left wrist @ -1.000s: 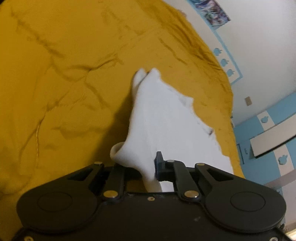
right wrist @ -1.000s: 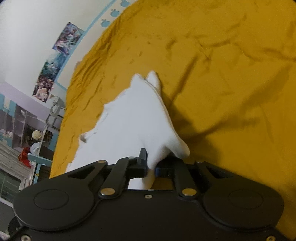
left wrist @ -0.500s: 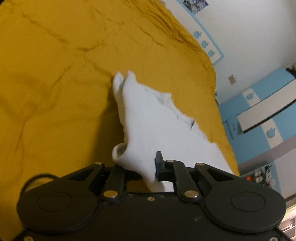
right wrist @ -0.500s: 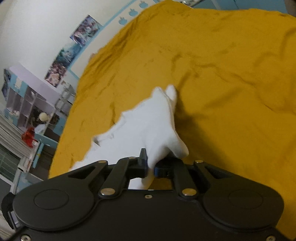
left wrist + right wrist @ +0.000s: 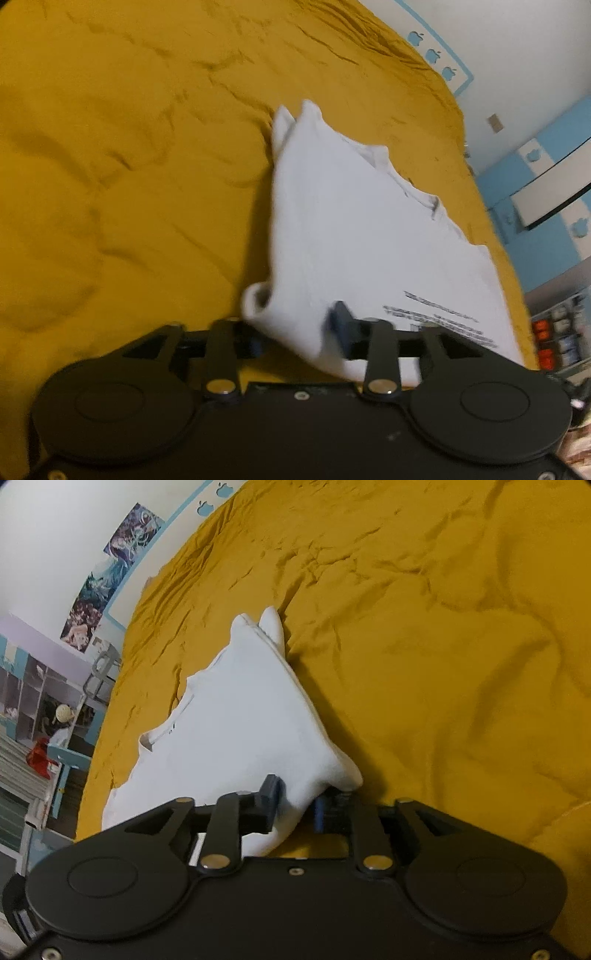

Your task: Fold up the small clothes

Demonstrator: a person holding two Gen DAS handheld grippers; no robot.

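On the mustard bedspread (image 5: 147, 184), white shirt (image 5: 351, 229): light, limp. Both left gripper (image 5: 299, 336) and right gripper (image 5: 295, 805) opening, hem corners slack between jaws; regrip at corners.

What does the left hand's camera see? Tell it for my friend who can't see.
A small white shirt with black printed lettering lies on a rumpled mustard-yellow bedspread. The left tongs are opening, with the shirt's near corner loose between them. A white and blue wall stands behind.

Rumpled mustard bedspread (image 5: 147, 166), anime posters (image 5: 110, 572) on white wall, cluttered shelves (image 5: 33, 701) beyond.
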